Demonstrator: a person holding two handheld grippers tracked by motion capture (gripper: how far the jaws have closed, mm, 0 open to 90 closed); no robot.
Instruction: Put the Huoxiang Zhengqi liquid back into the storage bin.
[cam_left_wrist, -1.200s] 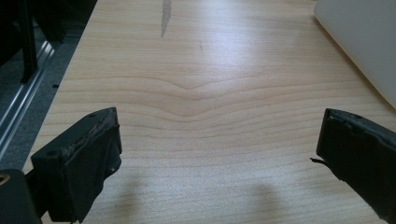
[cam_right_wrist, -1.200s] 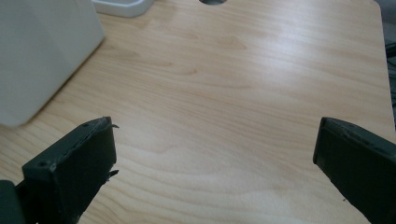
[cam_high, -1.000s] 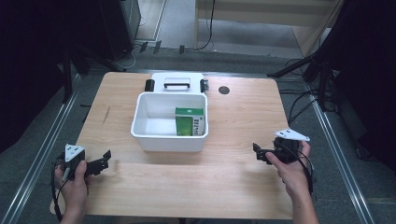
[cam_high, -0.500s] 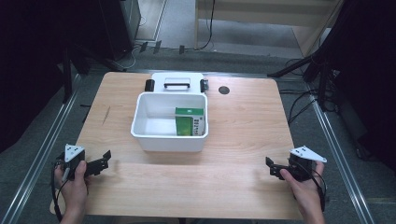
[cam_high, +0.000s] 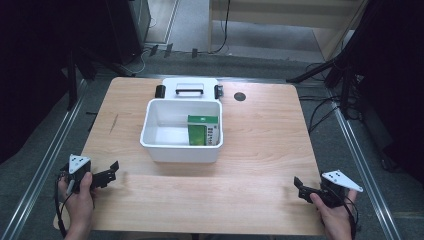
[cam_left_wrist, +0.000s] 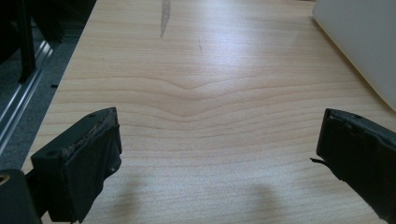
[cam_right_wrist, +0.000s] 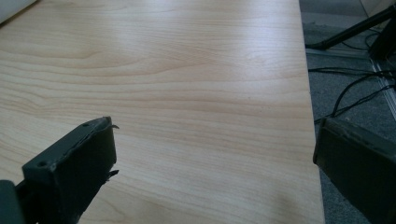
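Both grippers gape empty, the left gripper (cam_high: 111, 171) unmoved at its corner while the right gripper (cam_high: 301, 188) has drawn back to the table's (cam_high: 260, 150) near edge, well apart from the green carton (cam_high: 202, 131) standing inside the white bin (cam_high: 181, 150), suggesting placement is done.

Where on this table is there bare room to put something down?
Bare wood runs along the near edge between the left gripper and right gripper, and on either side of the white bin. The far middle is crowded: the bin and its lid.
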